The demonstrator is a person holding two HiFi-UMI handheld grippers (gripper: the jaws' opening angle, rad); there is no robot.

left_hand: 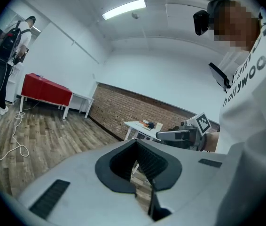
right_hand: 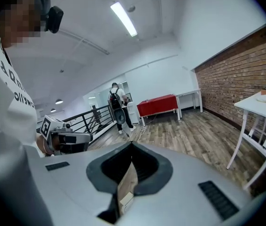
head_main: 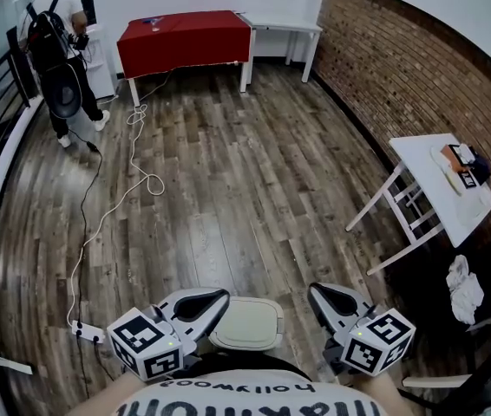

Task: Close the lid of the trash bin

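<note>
In the head view the trash bin (head_main: 247,323) stands right below me, between the two grippers, with its cream lid lying flat on top. My left gripper (head_main: 219,295) hovers at the bin's left edge and my right gripper (head_main: 316,289) just off its right side; both point forward, and neither touches the lid. The left gripper (left_hand: 135,141) has its jaw tips together and holds nothing. It is the same for the right gripper (right_hand: 131,144). Neither gripper view shows the bin; each shows the other gripper (left_hand: 184,135) (right_hand: 62,138) beside the person's white shirt.
A white folding table (head_main: 436,176) with small items stands at the right by the brick wall (head_main: 419,68). A cable (head_main: 133,176) runs across the wood floor to a power strip (head_main: 85,329). A person with a backpack (head_main: 55,46) and a red-covered table (head_main: 185,37) are far off.
</note>
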